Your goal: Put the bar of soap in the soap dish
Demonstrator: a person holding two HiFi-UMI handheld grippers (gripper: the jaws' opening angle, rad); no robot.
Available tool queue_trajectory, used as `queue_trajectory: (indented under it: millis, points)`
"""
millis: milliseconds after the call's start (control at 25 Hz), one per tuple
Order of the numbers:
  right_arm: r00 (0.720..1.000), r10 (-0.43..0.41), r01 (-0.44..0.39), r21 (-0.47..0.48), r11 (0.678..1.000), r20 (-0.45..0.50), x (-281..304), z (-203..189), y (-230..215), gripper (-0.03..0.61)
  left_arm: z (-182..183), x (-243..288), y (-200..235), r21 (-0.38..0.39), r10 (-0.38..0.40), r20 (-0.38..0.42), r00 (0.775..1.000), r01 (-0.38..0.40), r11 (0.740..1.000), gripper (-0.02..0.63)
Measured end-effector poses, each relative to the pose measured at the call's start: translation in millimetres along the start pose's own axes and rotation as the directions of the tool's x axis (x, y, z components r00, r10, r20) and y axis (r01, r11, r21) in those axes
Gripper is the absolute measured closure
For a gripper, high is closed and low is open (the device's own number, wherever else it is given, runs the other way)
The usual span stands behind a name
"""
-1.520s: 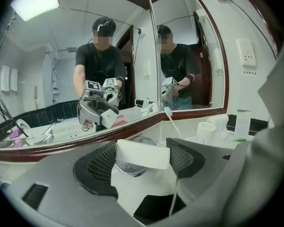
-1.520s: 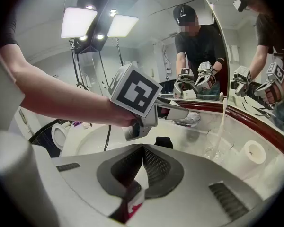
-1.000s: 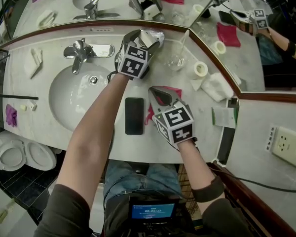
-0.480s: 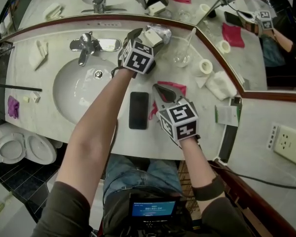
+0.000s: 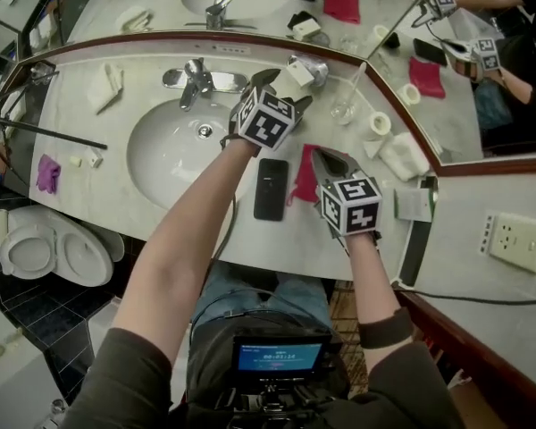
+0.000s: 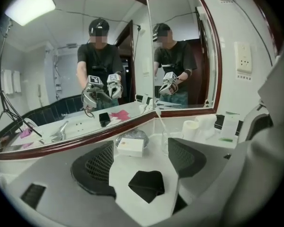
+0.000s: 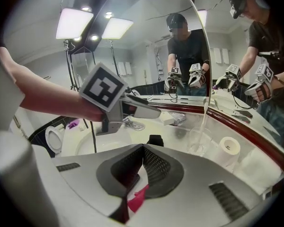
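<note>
While I hold both grippers over marble counter (image 5: pixel 116 146), soap bar (image 6: pixel 130 146) lies on silver soap dish (image 6: pixel 133 135) at counter's back edge, under mirror (image 5: pixel 250 3). Left gripper (image 6: pixel 142 155) spread, jaws just narrowing, nothing between. Right gripper (image 7: pixel 143 149) pressed together above pink cloth (image 5: pixel 304 175). Basin (image 5: pixel 170 155) toward left edge.

White boxed soap bar (image 6: pixel 131 146) rests atop the silvery soap dish (image 6: pixel 134 135).

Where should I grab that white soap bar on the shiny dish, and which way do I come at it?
Pinch the soap bar across its two short ends, coming from the sink side and a bit above. It's a flat block lying on top of the soap dish, so those straight ends probably stick up free. The mirror stands right behind it, leaving no room there.
</note>
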State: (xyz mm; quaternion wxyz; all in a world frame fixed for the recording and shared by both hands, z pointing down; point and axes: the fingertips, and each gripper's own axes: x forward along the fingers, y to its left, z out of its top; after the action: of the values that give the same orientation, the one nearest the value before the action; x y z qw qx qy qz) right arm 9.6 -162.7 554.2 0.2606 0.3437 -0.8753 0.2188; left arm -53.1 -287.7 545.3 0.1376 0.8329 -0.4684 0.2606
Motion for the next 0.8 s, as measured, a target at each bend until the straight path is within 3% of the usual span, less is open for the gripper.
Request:
queue_trajectory:
  millis: [120,280,400,800]
  points:
    - [1.0,-0.027,0.027,0.007,1.0,0.0,-14.4,1.5,-1.6,0.577,5.4,-37.0,-7.5,-0.006,0.003,0.011,1.0,-0.002,1.0,0.325]
    - [0.998,-0.062,0.062,0.01,0.998,0.011,-31.7,7.2,-4.8,0.575,8.6,-82.9,-12.5,-0.009,0.01,0.032,0.999,-0.01,1.0,0.517]
    - [0.996,-0.09,0.09,0.016,0.996,0.01,-42.6,6.2,-8.9,0.575,2.7,-111.4,-16.8,-0.011,0.008,0.038,0.999,-0.007,1.0,0.612]
    - [0.98,-0.196,0.195,0.047,0.98,0.015,-88.1,-3.7,-34.2,0.574,-17.1,-206.0,-21.3,-0.044,0.026,0.087,0.996,-0.023,0.999,0.612]
